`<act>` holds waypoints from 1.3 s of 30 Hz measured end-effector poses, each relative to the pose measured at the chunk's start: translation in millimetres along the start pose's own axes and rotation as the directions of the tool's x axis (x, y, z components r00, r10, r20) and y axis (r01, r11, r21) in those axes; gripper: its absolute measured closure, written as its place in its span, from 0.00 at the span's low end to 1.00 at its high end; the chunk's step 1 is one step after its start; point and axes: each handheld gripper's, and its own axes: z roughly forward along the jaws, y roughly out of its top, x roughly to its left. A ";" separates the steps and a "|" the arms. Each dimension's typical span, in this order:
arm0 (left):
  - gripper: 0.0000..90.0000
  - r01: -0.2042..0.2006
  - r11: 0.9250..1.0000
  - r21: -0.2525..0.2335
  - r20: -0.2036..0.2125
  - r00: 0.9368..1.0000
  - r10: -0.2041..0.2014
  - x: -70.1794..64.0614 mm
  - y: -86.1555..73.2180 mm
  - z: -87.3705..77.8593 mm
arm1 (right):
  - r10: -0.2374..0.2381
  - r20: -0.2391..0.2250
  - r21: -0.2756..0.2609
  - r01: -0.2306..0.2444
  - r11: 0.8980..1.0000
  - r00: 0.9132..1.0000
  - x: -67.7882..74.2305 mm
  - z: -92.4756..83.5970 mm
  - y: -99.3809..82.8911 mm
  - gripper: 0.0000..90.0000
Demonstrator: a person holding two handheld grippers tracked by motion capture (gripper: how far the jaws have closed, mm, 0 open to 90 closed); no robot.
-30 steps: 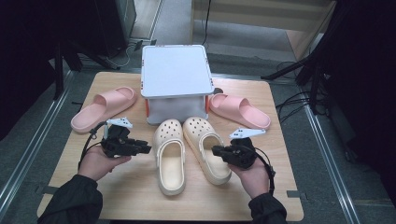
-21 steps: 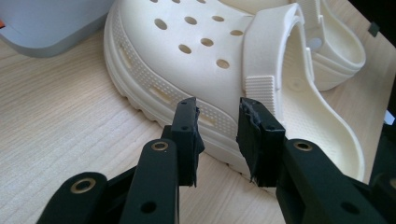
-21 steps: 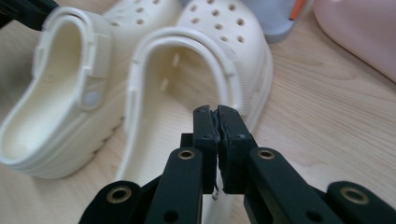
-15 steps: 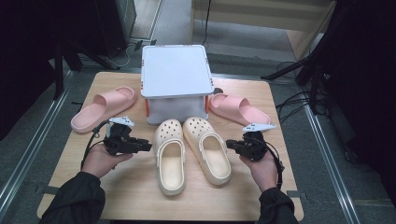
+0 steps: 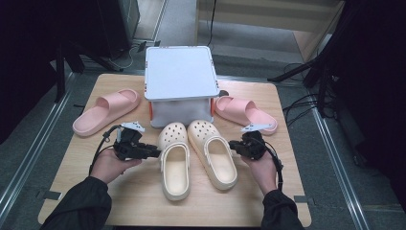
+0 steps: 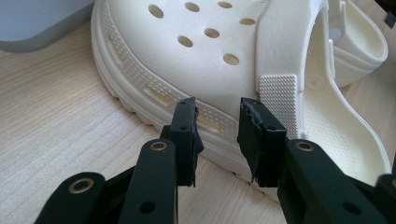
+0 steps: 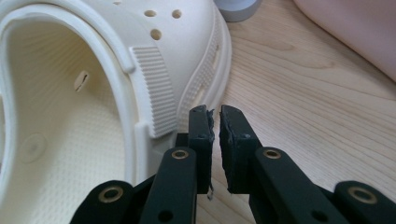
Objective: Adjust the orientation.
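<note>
**A:** So, where are the clogs sitting? I count two cream ones mid-bench.

**B:** Yep. The left cream clog and the right cream clog lie side by side on the wooden bench, toes pointing at the grey box with a white lid. They're just about touching at the toe end. A pink slide lies off to the left of the box, another pink slide to the right.

**A:** And the grippers?

**B:** The left gripper is right at the outer edge of the left clog. In the left gripper view its jaws stand partly apart, tips against the sole rim near the ribbed strap end, nothing squeezed between them.

**A:** Right one?

**B:** The right gripper sits just beside the outer edge of the right clog. Its jaws are narrow, only a thin slit, and have just been opening a bit. Nothing between them; the clog's side is just left of them in the right gripper view.
</note>
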 end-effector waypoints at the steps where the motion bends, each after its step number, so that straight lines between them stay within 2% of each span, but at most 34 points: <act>1: 0.74 0.001 1.000 0.003 -0.001 1.000 -0.001 -0.1 0.0 0.6 | -0.004 -0.007 -0.002 0.004 1.000 1.000 0.7 0.6 0.5 0.93; 7: 0.73 0.005 1.000 0.016 0.003 1.000 -0.005 -1.1 0.0 2.2 | 0.005 -0.011 0.003 -0.005 1.000 1.000 4.0 0.1 1.7 0.94; 16: 0.72 0.007 1.000 0.018 0.007 1.000 -0.008 -1.3 -0.7 1.3 | -0.018 -0.060 0.025 0.020 1.000 0.998 12.8 2.3 2.0 0.93; 19: 0.71 0.007 1.000 0.016 0.012 1.000 -0.008 -1.1 -0.8 1.0 | -0.012 -0.069 0.028 0.014 1.000 0.998 16.6 2.6 0.9 0.92; 34: 0.71 0.009 1.000 0.010 0.013 1.000 -0.010 -1.1 -0.4 1.9 | -0.002 -0.107 0.010 0.003 1.000 0.994 30.1 6.3 -4.6 0.92; 39: 0.69 0.021 1.000 0.003 0.018 1.000 -0.021 0.0 0.3 0.0 | 0.014 -0.111 -0.003 -0.014 1.000 0.994 27.3 4.3 -4.1 0.85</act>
